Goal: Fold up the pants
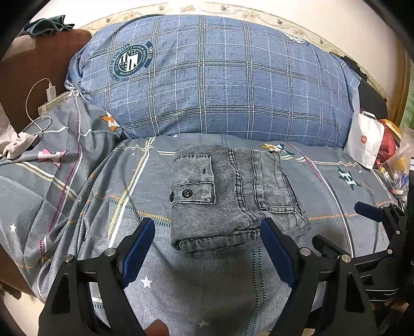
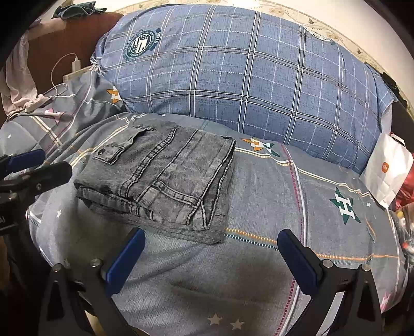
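Both tools (image 1: pixel 207 224) (image 2: pixel 211 236) gape just short of folded pants (image 1: pixel 227 196).

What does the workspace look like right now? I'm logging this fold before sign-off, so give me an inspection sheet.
Surface: bed, grey patterned sheet, rumpled at the left.
Job's things: grey pants, folded into a compact stack, lying flat on the sheet, pocket flap up.
Clutter: white bag and plastic-wrapped items at the right edge; dark cloth on the headboard.
Tongs: left tongs open, just short of the pants; right tongs open, holding nothing.
Cables: white charger with looped cable at the left.
Surroundings: blue plaid pillow behind the pants; floral wall.
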